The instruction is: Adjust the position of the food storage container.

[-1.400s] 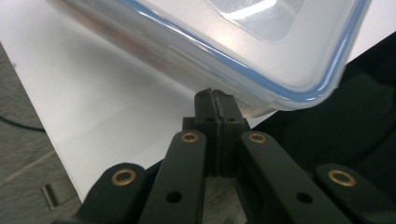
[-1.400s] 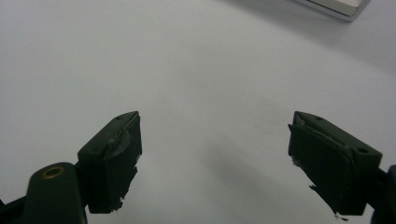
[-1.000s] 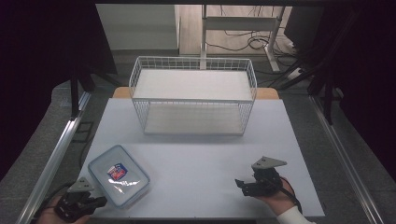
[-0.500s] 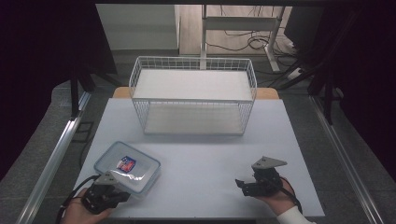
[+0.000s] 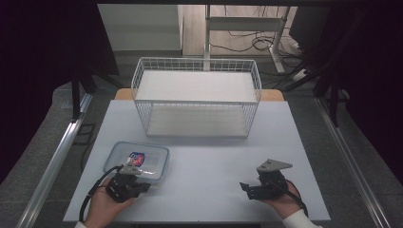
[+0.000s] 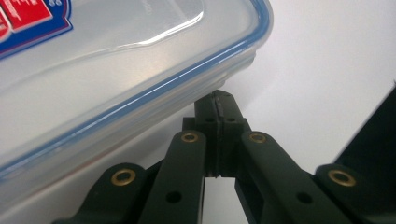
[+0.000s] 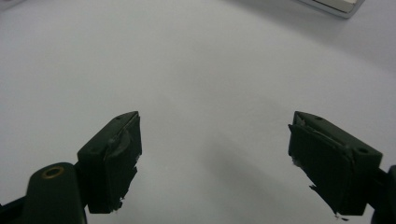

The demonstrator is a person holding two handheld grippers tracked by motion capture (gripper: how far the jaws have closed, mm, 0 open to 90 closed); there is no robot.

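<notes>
Near the front-left corner of the white tabletop (image 5: 209, 156) lies a clear, flat plastic food container with a blue-sealed lid (image 5: 138, 160). The left tool (image 5: 142, 186), jaws pressed together on nothing, touches the container's front edge. The right tool (image 5: 243, 185) rests near the front-right corner, jaws wide and empty. A white wire basket (image 5: 197, 97) stands at the back edge.

The left gripper (image 5: 142, 185) sits low in the person's left hand (image 5: 103, 205), jaws pressed together; the right gripper (image 5: 247, 188), in the right hand (image 5: 281, 198), has jaws spread wide apart
</notes>
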